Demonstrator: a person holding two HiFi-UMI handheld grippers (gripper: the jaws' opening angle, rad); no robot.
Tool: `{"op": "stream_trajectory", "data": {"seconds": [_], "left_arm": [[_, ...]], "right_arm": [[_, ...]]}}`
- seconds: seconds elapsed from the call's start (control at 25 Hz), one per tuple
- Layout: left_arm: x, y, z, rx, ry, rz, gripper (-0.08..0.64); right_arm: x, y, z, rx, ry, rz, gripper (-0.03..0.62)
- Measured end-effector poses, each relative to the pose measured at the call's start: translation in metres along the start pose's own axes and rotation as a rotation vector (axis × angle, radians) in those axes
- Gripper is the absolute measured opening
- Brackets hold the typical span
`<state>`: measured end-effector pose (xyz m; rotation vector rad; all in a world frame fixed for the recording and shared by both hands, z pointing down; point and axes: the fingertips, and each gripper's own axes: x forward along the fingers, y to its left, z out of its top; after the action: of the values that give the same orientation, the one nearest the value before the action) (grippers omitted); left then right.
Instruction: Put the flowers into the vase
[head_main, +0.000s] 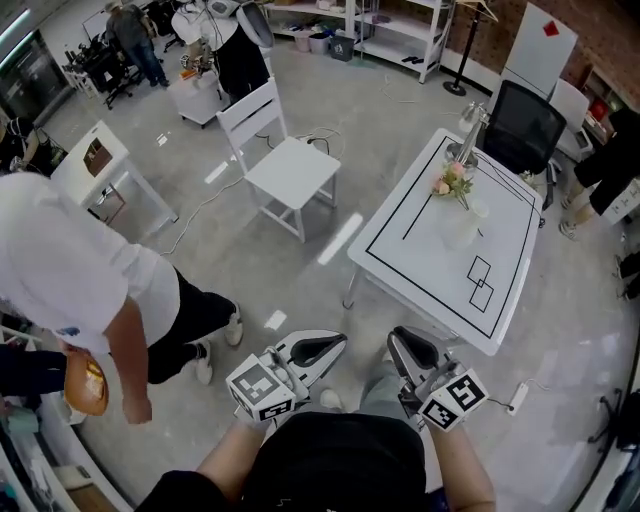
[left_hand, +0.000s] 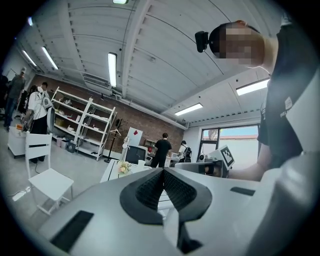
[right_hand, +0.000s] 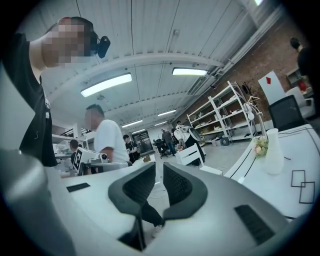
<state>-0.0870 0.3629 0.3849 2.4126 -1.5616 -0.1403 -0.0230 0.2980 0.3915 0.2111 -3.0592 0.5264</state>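
Left gripper (left_hand: 163, 175): jaws shut, ribbed pads meeting along their length, nothing between them. Right gripper (right_hand: 159, 167): pads a narrow slit apart, floor showing through the gap, nothing held. Both are held low, close in front of the person's body, pointing roughly level and well apart from the white table (head_main: 430, 270), with bare floor between. Flowers (head_main: 452, 184): a small pink-and-cream bunch on the far half of the table, inside the black outline drawn on the top. Vase (head_main: 462, 230): white, upright, just on the near side of the bunch (it is pale against the tabletop in the head view; its outline reads better in the right gripper view). The blooms sit beside the vase's neck, not above its mouth, so I judge the stems are not yet in. Whether bunch and vase touch I cannot tell. A desk lamp (head_main: 470, 128) stands at the table's far edge behind the flowers. Progress, as judged: nothing done. Left to do: approach the table, open a gripper, take the bunch by the stems, lower them into the vase's mouth, let go. A bystander in a white shirt (head_main: 60, 260) and a white chair (head_main: 290, 170) are off to the left, away from the table.
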Motion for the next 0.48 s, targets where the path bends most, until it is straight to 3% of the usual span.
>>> {"op": "stream_trajectory", "data": {"seconds": [0.48], "left_arm": [[0.058, 0.033, 0.004, -0.018, 0.008, 0.023, 0.005]], "right_arm": [[0.013, -0.067, 0.016, 0.025, -0.007, 0.005, 0.055]]}}
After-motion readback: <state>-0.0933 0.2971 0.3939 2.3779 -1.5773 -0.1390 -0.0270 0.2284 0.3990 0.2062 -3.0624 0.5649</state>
